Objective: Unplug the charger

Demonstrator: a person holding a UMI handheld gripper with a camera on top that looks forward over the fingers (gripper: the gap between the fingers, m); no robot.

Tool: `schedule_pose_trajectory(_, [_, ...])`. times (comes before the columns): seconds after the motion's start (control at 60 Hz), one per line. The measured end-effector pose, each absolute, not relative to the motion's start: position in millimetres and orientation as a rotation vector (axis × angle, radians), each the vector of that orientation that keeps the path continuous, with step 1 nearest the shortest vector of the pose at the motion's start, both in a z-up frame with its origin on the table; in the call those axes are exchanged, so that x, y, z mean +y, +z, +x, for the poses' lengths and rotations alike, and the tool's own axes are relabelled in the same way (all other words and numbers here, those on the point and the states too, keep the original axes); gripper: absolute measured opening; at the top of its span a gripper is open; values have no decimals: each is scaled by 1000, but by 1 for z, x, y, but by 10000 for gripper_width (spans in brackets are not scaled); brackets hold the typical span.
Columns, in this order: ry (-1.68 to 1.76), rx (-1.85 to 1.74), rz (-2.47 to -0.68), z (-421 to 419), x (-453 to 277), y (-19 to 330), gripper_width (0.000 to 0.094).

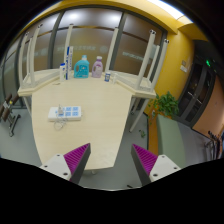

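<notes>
The tongs (111, 162) hang wide apart above the near end of a long pale worktop (100, 120), holding nothing, their magenta pads (75, 157) facing inward across an empty gap. Well beyond them, toward the left edge of the worktop, lies a white power strip (64, 114) with what seems a charger plugged in, though its details are too small to make out. At the far end stand a blue bottle (81, 69) and a pink one (98, 67). Judging by this high, distant stance, the approach has yet to begin; the spread fingers suit straddling the charger body.
</notes>
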State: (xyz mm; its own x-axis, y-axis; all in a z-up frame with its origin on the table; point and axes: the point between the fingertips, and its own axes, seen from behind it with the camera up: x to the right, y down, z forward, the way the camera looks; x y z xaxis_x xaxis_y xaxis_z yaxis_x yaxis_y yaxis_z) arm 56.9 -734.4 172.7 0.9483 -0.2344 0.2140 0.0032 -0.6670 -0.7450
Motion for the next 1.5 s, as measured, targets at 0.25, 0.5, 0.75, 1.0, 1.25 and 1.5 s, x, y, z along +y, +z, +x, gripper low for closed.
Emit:
schedule_pose_trajectory(0.25, [-272, 152, -2313, -17, -706, 115, 844])
schedule_pose_trajectory(0.5, [-32, 50, -2214, -100, -587, 69, 852])
schedule_pose_trajectory(0.75, [48, -17, -2131, -142, -462, 43, 846])
schedule_pose_trajectory(1.0, [-10, -12, -2143, -145, -415, 17, 380])
schedule_pose_trajectory(1.25, [0, -82, -2145, -154, -415, 17, 91])
schedule_pose_trajectory(1.5, [56, -45, -1816, -128, -390, 220, 78])
